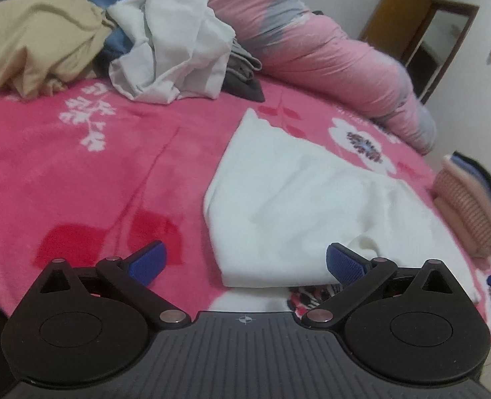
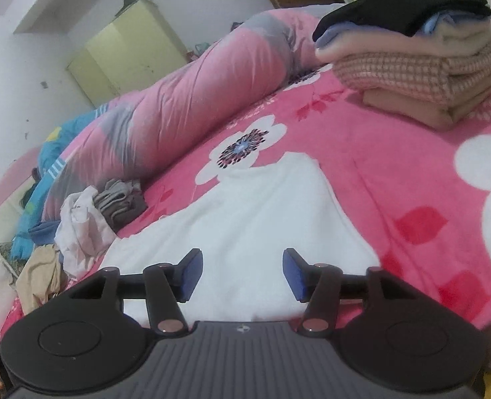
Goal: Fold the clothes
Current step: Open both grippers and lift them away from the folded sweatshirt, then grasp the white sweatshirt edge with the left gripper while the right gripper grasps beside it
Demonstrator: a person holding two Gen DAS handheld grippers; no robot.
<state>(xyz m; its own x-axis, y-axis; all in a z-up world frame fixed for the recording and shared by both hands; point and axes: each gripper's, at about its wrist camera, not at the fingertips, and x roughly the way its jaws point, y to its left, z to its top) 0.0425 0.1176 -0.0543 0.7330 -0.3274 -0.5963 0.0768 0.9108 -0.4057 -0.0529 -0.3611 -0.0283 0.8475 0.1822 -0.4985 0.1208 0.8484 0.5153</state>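
1. Landmark: the white, soft, fleecy garment [image 1: 298,206], lying on the pink plush floral blanket [image 1: 95,153] that covers the bed. It lies spread but not flat; one layer appears turned over near its front edge, so it fits either a fold under way or a piece just laid out.
2. Left claw [image 1: 245,262]: opened wide, empty, hovering at the garment's near-left corner, one blue pad over the cloth and the other over bare blanket.
3. Right claw [image 2: 242,276]: partly open, empty, above the garment's near edge.
4. Handling, as judged: light, limp, thick-piled; it should drape and sag rather than hold a crease. Best taken at corners or along a hem, both layers pinched.
5. Beyond the garment, to the left: a crumpled heap of loose clothes, tan, white, blue and grey [image 1: 119,46].
6. Beyond the garment, to the right: a neat stack of folded clothes, waffle-knit beige under black [image 2: 415,60].
7. Behind the garment: a rolled pink and grey quilt [image 1: 328,50].
8. Unclear: the garment's type, sleeves and collar cannot be made out; its nearest edge is hidden by the claw bodies.
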